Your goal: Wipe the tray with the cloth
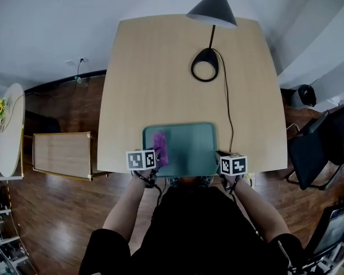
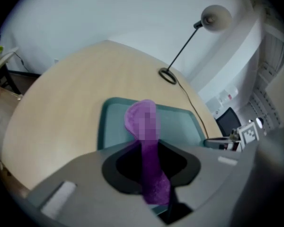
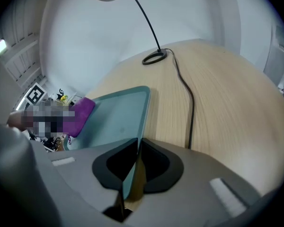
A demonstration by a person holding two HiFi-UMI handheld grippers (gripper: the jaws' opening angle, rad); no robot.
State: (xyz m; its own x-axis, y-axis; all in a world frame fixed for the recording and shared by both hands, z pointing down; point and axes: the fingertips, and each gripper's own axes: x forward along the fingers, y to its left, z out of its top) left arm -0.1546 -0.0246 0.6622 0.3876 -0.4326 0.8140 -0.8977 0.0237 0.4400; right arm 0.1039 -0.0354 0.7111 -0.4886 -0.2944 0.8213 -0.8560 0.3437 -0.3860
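I am clamping the fingers of my left gripper (image 2: 154,176) on a fuzzy purple cloth (image 2: 131,119), and its free end is lying on the left part of the teal rectangular plastic tray (image 1: 192,148). The tray is sitting at the near edge of the pale wooden bench (image 1: 160,67). The fingers of my right gripper (image 3: 131,174) are pinching the tray's near right rim, with a black cable (image 3: 189,103) running near the tray's right side

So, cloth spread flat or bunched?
Bunched: the cloth is a narrow gathered strip pinched in the left tongs, its free end over the tray.
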